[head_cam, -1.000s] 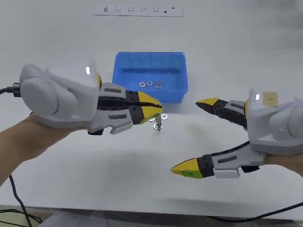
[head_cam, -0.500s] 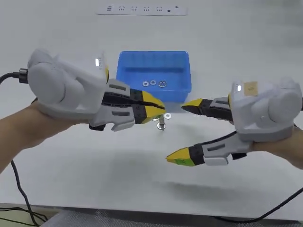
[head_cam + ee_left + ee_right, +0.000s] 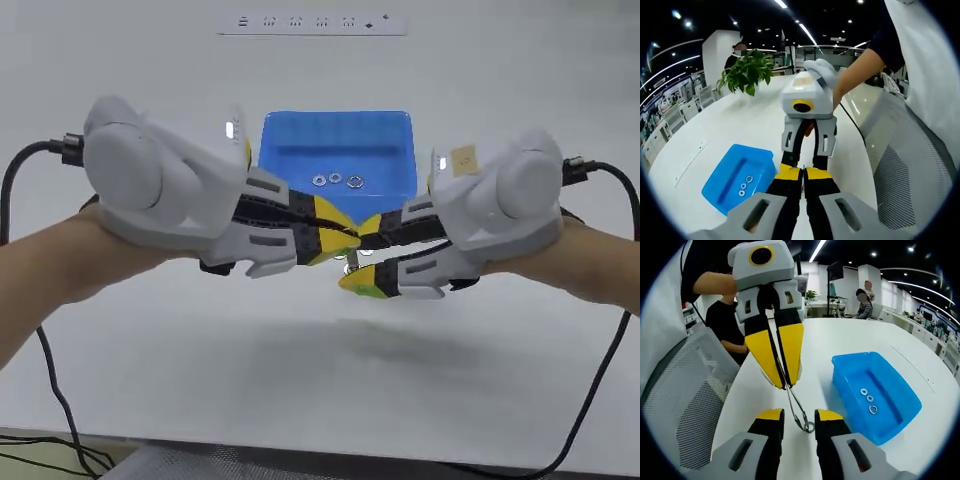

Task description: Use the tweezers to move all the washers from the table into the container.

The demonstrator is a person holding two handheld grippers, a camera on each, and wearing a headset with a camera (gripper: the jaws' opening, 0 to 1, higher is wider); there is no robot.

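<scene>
Pinching the tweezers (image 3: 790, 397) between its yellow tips, my left gripper (image 3: 803, 171) is pressed together on them, and the slim legs run out toward my right gripper (image 3: 800, 416). At the far end the points meet on one washer (image 3: 809, 428), which sits in the gap between my right jaws. Those jaws stand a little apart and touch nothing that I can see. Both tools meet nose to nose above the white table (image 3: 300, 380). Just beyond them is the blue container (image 3: 290, 150), with three washers (image 3: 336, 179) lying close together near the middle of its floor.
</scene>
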